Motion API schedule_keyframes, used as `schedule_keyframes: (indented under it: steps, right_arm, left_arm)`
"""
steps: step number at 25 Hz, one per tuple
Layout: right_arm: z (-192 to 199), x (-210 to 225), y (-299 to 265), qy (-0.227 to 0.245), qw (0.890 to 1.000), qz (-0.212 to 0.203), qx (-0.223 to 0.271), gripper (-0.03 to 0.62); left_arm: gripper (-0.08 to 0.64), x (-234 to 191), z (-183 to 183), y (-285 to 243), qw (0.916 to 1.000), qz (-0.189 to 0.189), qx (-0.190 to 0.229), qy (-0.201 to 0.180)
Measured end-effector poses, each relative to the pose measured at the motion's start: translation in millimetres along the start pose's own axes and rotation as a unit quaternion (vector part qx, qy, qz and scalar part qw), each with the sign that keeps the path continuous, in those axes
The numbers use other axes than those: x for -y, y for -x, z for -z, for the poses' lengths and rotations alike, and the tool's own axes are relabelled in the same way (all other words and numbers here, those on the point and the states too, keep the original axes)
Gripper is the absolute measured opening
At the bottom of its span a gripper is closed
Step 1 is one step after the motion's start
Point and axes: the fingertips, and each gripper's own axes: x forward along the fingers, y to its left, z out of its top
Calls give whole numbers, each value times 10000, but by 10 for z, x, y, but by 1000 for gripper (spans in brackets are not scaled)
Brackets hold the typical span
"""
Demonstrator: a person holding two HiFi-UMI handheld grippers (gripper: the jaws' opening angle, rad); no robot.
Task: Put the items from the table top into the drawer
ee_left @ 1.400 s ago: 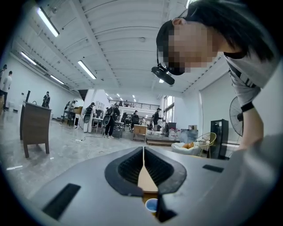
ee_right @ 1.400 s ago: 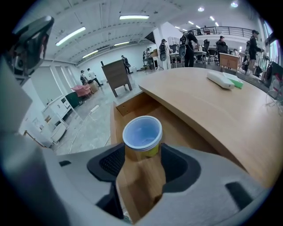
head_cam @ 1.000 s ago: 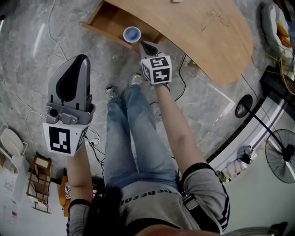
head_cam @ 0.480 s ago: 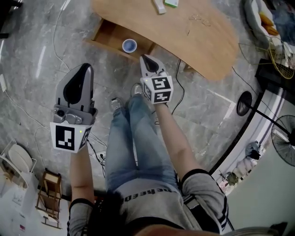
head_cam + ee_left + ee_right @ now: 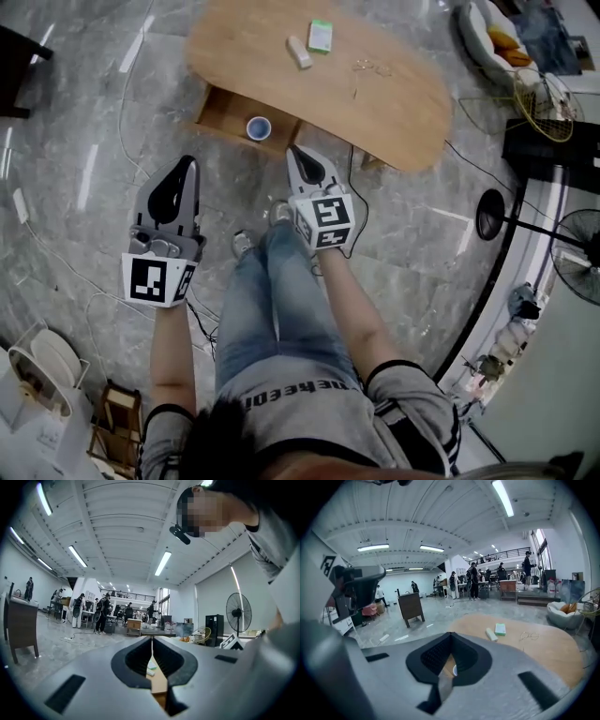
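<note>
A rounded wooden table stands ahead with its drawer pulled open. A blue-and-white cup sits in the drawer. On the top lie a white bar, a green box and a pair of glasses. My right gripper hovers shut and empty just before the drawer's right end. My left gripper, also shut and empty, hangs over the floor left of the drawer. In the right gripper view the white bar, green box and glasses show beyond the jaws.
The person's legs stand right before the table. Cables trail over the marble floor at left. A fan and a round black base stand at right. A brown cabinet stands far left of the table.
Both grippers have risen and drawn back from the drawer, the right one more. More of the table top and its items has come into view. The cup stays in the drawer.
</note>
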Motion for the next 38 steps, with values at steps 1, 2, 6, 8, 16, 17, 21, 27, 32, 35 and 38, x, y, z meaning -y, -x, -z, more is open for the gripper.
schedule_keyframes:
  steps: [1, 2, 6, 8, 16, 17, 21, 27, 32, 35, 38]
  right_arm:
    - [-97, -27, 79, 30, 10000, 22, 64, 3]
    - [-201, -44, 148, 59, 9999, 48, 145, 3]
    - [-607, -95, 428, 76, 9986, 143, 505, 3]
    - [-789, -141, 577, 72, 9977, 172, 647, 3]
    - [-1444, -265, 1145, 382, 9920, 195, 1190, 3]
    - [-1506, -274, 1217, 435, 9912, 209, 1232, 3]
    - [-1751, -290, 1520, 560, 9877, 311, 1424, 3]
    - [-2151, -275, 1950, 562, 9805, 368, 1846, 3]
    - [-2421, -206, 2285, 650, 9749, 364, 2099, -3]
    - [-2530, -158, 2519, 718, 9711, 370, 2245, -3]
    - [-2611, -91, 2775, 799, 9677, 407, 2358, -3]
  left_arm:
    - [12, 14, -58, 21, 10000, 18, 2, -6]
    - [12, 28, -119, 30, 10000, 45, 24, -20]
    - [12, 91, -367, 64, 9998, 144, 123, -64]
    - [12, 122, -486, 108, 9998, 165, 124, -56]
    - [12, 324, -894, 210, 9993, 281, 190, -174]
    - [12, 346, -946, 225, 9993, 276, 214, -167]
    - [12, 431, -1176, 294, 9991, 241, 308, -170]
    - [12, 595, -1519, 386, 9983, 136, 485, -297]
    - [12, 805, -1814, 445, 9970, 20, 691, -358]
    - [12, 928, -1893, 493, 9957, -46, 824, -428]
    - [12, 1085, -1967, 546, 9948, -85, 894, -488]
